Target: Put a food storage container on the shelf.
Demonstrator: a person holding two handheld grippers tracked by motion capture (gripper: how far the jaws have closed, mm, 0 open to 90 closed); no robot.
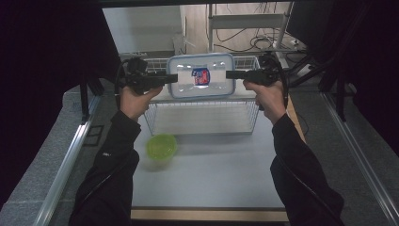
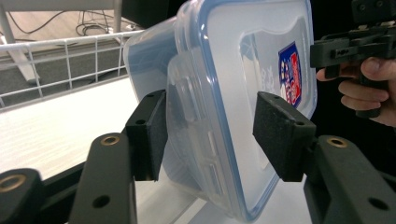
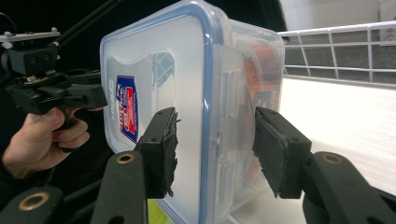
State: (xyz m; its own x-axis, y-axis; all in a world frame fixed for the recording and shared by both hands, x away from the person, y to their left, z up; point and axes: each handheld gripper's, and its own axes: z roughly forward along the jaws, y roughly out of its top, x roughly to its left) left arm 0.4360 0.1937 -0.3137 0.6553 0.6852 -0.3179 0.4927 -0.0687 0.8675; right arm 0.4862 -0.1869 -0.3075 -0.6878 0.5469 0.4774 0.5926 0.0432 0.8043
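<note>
A clear plastic container (image 1: 201,75) with a blue-rimmed lid and a red-and-blue label stands on its edge on a white board (image 1: 164,97) across the top of a wire basket (image 1: 202,117). My left gripper (image 1: 175,78) is at its left end. In the left gripper view the container (image 2: 243,70) sits between the jaws of the left gripper (image 2: 210,126), with a gap on the lid side, so it is open. My right gripper (image 1: 228,74) is at the right end. In the right gripper view, the right gripper (image 3: 215,140) has its pads on the container (image 3: 187,70).
A green lidded bowl (image 1: 161,146) sits on the pale table (image 1: 211,179) in front of the basket, toward the left. Metal rails run along both table sides. Shelving and cables stand behind the basket.
</note>
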